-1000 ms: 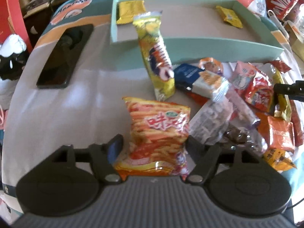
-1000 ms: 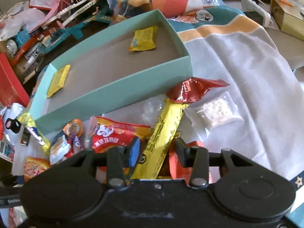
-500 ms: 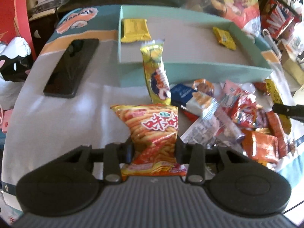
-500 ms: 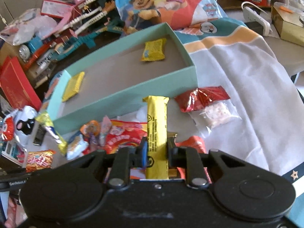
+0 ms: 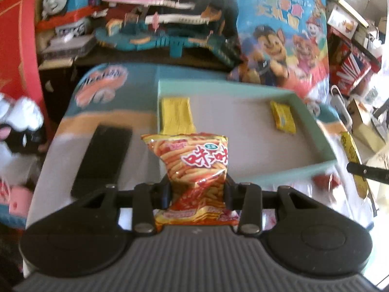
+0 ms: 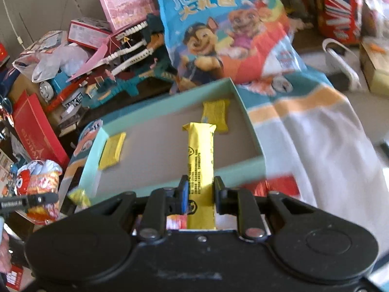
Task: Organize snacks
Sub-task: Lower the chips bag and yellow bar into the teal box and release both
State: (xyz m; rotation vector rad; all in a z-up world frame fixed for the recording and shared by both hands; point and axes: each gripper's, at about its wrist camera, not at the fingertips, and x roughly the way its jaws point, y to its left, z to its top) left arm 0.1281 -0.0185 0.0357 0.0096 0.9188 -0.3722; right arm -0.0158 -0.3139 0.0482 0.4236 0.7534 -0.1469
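Note:
My left gripper (image 5: 197, 189) is shut on an orange chip bag (image 5: 194, 168) with red characters, held up in front of the teal box (image 5: 313, 129). My right gripper (image 6: 198, 192) is shut on a long yellow snack bar (image 6: 200, 160), which sticks up over the teal box (image 6: 252, 133). Two yellow packets lie inside the box, one flat one (image 5: 177, 116) at the left end and a smaller one (image 5: 283, 116) at the right end. In the right wrist view these are the flat packet (image 6: 113, 149) and the small packet (image 6: 216, 114).
A black phone (image 5: 102, 160) lies on the cloth left of the box. A red wrapper (image 6: 269, 187) lies by the box's near wall. Toys, a cartoon gift bag (image 6: 223, 29) and red cartons (image 6: 340, 12) crowd the space behind the table.
Both grippers closed on their snacks and lifted them off the table. The pile of snacks dropped out of view and the box now sits lower in both views.

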